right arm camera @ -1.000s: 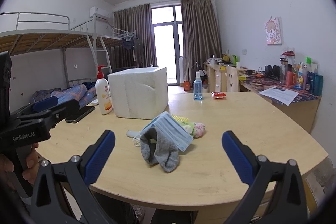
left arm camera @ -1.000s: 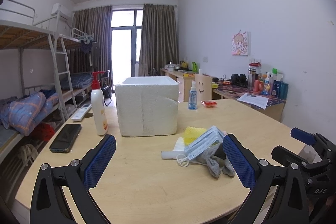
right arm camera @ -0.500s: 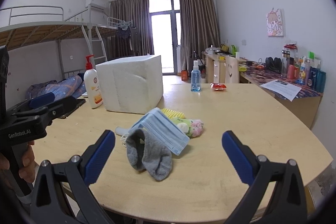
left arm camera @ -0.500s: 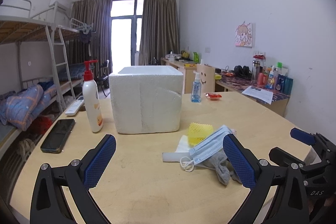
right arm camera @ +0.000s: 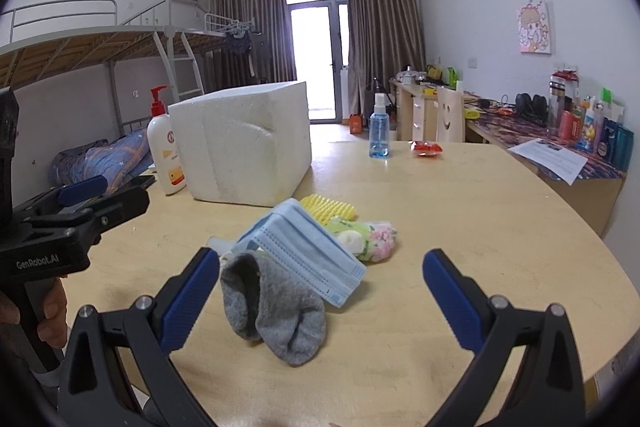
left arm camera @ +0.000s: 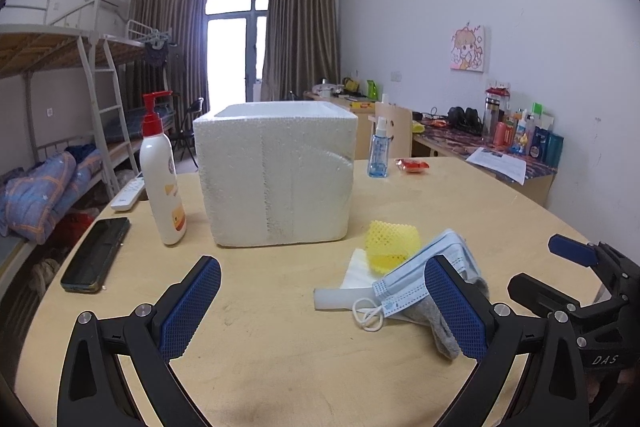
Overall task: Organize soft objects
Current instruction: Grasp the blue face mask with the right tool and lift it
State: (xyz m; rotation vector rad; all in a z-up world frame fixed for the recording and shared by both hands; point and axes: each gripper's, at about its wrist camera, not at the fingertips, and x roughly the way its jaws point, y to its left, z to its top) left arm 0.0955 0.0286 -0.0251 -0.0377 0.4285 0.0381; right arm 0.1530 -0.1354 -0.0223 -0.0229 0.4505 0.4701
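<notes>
A pile of soft things lies on the round wooden table: a grey sock, a blue face mask, a yellow foam net and a floral cloth. The pile also shows in the left wrist view, with the mask, the yellow net and the sock. A white foam box stands open-topped behind the pile. My right gripper is open, its fingers either side of the sock. My left gripper is open and empty, left of the pile.
A lotion pump bottle, a phone and a remote lie left of the box. A blue spray bottle and a red packet sit behind it. Bunk beds stand left, a cluttered desk right.
Both grippers have moved forward and lower toward the pile. The sock now lies between the right gripper's fingers. Both stay open.
</notes>
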